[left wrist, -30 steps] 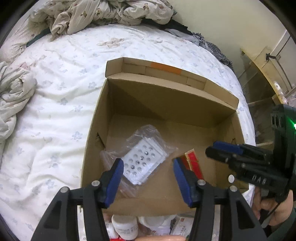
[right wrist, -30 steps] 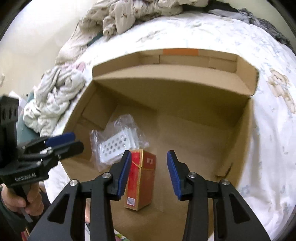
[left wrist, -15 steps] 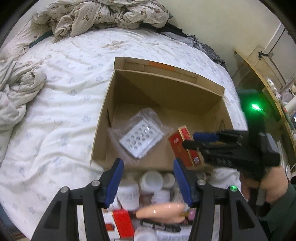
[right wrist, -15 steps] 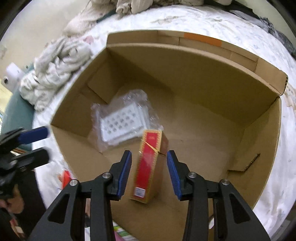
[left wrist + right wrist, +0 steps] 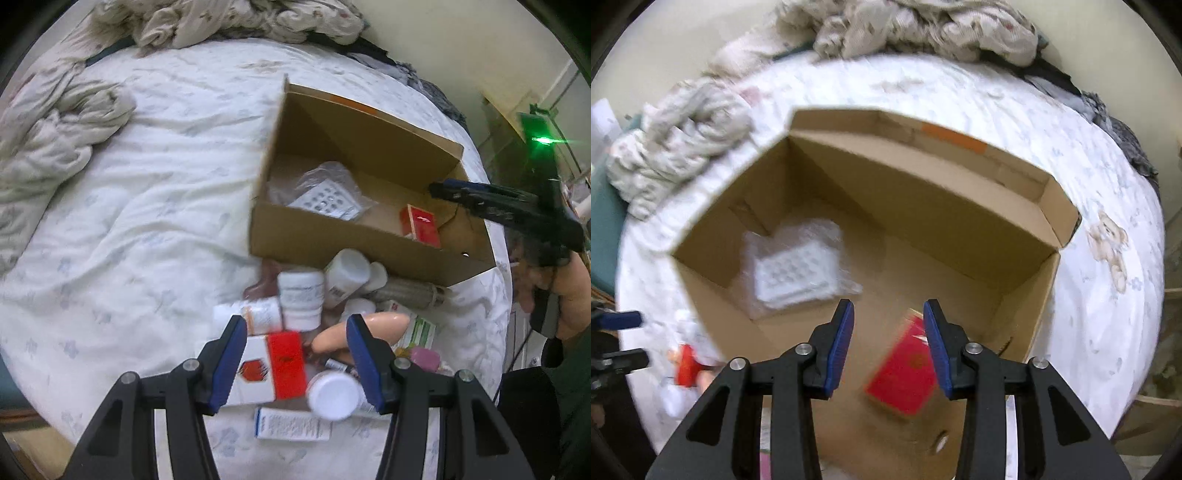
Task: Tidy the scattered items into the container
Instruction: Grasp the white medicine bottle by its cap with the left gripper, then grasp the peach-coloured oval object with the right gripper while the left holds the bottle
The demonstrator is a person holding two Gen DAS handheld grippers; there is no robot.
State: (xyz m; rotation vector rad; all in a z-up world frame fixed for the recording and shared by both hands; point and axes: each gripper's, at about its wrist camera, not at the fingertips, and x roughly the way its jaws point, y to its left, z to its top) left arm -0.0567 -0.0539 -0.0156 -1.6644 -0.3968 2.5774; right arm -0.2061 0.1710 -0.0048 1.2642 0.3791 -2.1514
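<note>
Your left hand-held gripper (image 5: 297, 354) stands wide and empty above the pile of scattered items on the bed (image 5: 122, 229), and it is the nearer of the two to that pile. Directly between and just beyond its fingers lies a red and white carton (image 5: 271, 363), its long axis running across the gripper's opening from one finger toward the other, so you would need to turn the wrist or take it by its short side. Just ahead of it stands a white jar (image 5: 300, 299), with a white pill bottle (image 5: 345, 277) beyond and to the right, tipped against the near wall of the cardboard box (image 5: 332, 240). A white-capped bottle (image 5: 334, 395) sits close under the right finger, and a peach-coloured oblong thing (image 5: 384, 325) shows behind that finger. Your right hand-held gripper (image 5: 888, 347) is also open with nothing between its fingers, held over the box; below it, slightly right, a red box (image 5: 905, 376) lies flat on the box floor, and ahead to the left rests a bagged white tray (image 5: 794, 273). The carton bears a red hexagon mark, but no writing on any label is sharp enough to read.
</note>
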